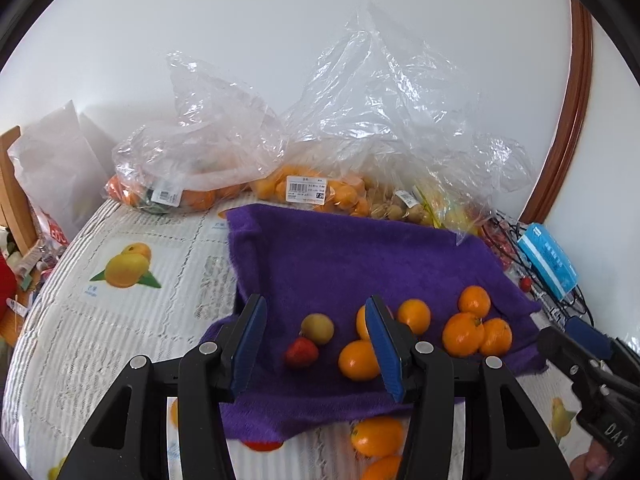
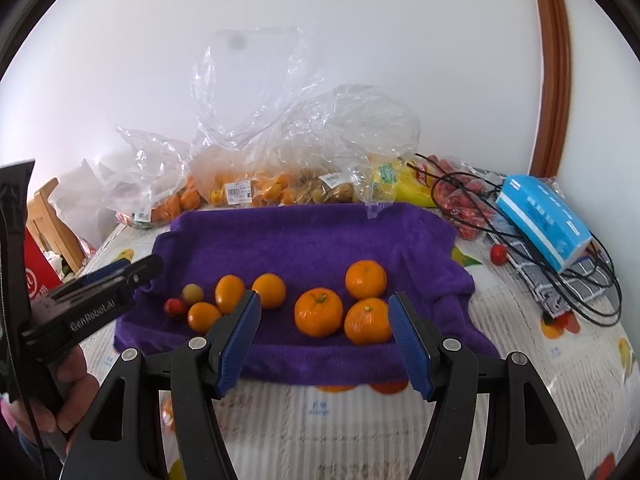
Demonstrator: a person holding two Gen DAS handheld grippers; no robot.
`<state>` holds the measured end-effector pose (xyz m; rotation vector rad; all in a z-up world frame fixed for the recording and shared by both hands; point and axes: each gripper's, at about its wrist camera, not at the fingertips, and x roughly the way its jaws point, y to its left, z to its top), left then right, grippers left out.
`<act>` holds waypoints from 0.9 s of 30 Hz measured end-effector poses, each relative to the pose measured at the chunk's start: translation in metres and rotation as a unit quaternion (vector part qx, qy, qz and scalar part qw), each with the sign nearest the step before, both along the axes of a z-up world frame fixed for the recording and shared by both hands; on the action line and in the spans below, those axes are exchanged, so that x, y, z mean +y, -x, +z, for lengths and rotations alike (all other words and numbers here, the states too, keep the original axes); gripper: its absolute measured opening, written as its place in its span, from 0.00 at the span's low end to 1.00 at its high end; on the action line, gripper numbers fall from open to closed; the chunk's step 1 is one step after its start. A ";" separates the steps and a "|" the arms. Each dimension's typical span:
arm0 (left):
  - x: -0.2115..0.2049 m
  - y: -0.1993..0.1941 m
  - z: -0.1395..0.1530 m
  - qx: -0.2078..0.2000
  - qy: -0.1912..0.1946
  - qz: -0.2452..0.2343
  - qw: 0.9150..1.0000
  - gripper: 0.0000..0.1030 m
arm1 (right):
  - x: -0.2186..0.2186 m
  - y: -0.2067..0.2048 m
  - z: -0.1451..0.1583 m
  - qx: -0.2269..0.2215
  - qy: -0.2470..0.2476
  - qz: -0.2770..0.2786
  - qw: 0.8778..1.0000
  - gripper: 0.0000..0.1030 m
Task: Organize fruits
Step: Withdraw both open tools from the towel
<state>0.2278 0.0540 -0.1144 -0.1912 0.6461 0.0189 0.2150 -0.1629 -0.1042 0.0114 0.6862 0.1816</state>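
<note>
A purple towel (image 1: 340,248) (image 2: 300,236) lies on the table with loose fruit on it. On its left are a strawberry (image 1: 301,353) (image 2: 175,306), a yellowish plum (image 1: 317,329) (image 2: 192,292) and three small oranges (image 2: 230,293). On its right sit three tangerines (image 2: 319,312) (image 1: 463,334). My left gripper (image 1: 316,304) hovers open over the strawberry and plum, holding nothing; its right finger hides part of a small orange. My right gripper (image 2: 324,298) hangs open in front of the tangerines, its pads pressing on none. Each gripper shows at the edge of the other's view.
Clear plastic bags of oranges (image 1: 192,184) (image 2: 240,192) and other fruit line the back against the wall. A blue tissue pack (image 2: 544,216), black cables (image 2: 520,236) and a cherry tomato (image 2: 499,254) lie at the right. A wooden chair (image 2: 44,208) stands left of the table.
</note>
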 end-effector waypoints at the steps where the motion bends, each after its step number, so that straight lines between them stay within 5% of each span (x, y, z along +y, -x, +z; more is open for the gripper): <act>1: 0.001 0.006 0.000 -0.004 -0.012 0.004 1.000 0.48 | 0.001 0.003 0.000 0.004 0.000 0.002 1.000 0.64; 5: 0.001 0.024 -0.003 -0.015 -0.049 -0.006 0.999 0.48 | 0.008 0.017 -0.003 0.014 0.003 0.013 1.000 0.64; 15: 0.013 0.053 -0.027 0.009 -0.069 -0.015 0.997 0.48 | 0.029 0.042 -0.021 0.041 -0.003 0.030 0.999 0.64; 27: 0.046 0.060 -0.040 0.042 0.018 0.000 0.999 0.47 | 0.041 0.055 -0.035 0.049 -0.006 0.034 0.998 0.64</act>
